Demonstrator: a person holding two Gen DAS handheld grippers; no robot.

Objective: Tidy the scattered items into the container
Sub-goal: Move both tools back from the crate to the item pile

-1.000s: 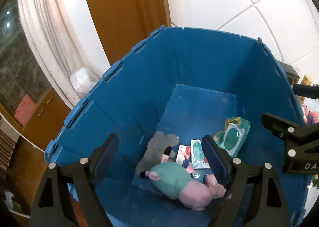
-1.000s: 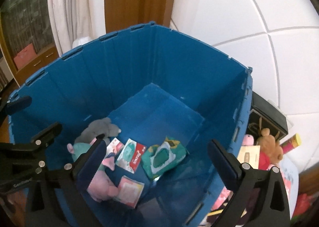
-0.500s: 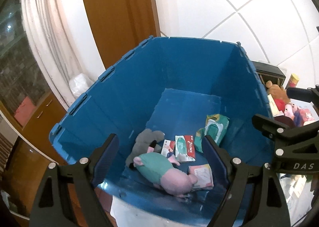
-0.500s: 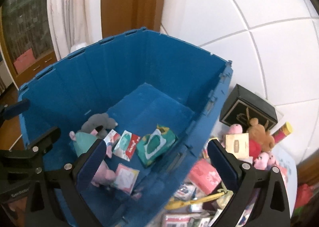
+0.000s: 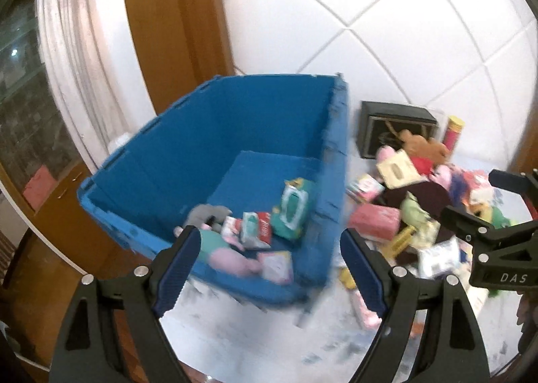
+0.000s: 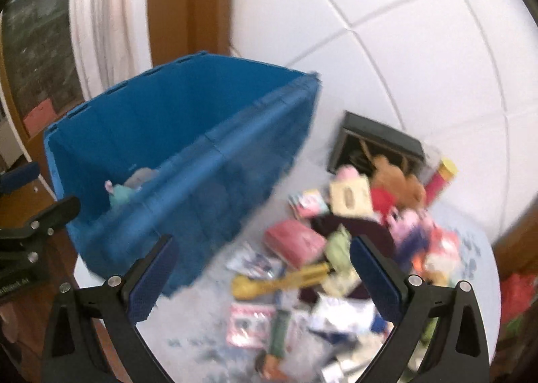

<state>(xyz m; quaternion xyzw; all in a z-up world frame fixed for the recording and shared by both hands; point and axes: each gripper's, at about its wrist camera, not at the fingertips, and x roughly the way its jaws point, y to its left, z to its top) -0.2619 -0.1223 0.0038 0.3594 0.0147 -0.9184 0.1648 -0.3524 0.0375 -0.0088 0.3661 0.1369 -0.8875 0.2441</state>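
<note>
A blue crate (image 5: 336, 161) (image 6: 208, 161) stands on a pale table. Inside lie a pink and teal plush (image 5: 232, 257), a grey plush (image 5: 206, 213), a green wipes pack (image 5: 291, 211) and small packets (image 5: 255, 228). A scattered pile lies to its right: a pink box (image 5: 373, 220) (image 6: 296, 241), a brown teddy (image 5: 423, 144) (image 6: 396, 181), a yellow toy (image 6: 285, 280) and packets (image 6: 248, 324). My left gripper (image 5: 269, 265) is open and empty, above the crate's near corner. My right gripper (image 6: 265, 278) is open and empty, above the pile. Both views are blurred.
A black box (image 5: 396, 127) (image 6: 376, 144) stands against the white tiled wall behind the pile. A red and yellow tube (image 5: 452, 132) stands beside it. A wooden door frame (image 5: 175, 30) and white curtain (image 5: 70, 53) are behind the crate. The table edge (image 5: 188, 362) is close below.
Both grippers have pulled back and up out of the crate and swung right. The pile beside the crate has come into view. Both stay open and empty.
</note>
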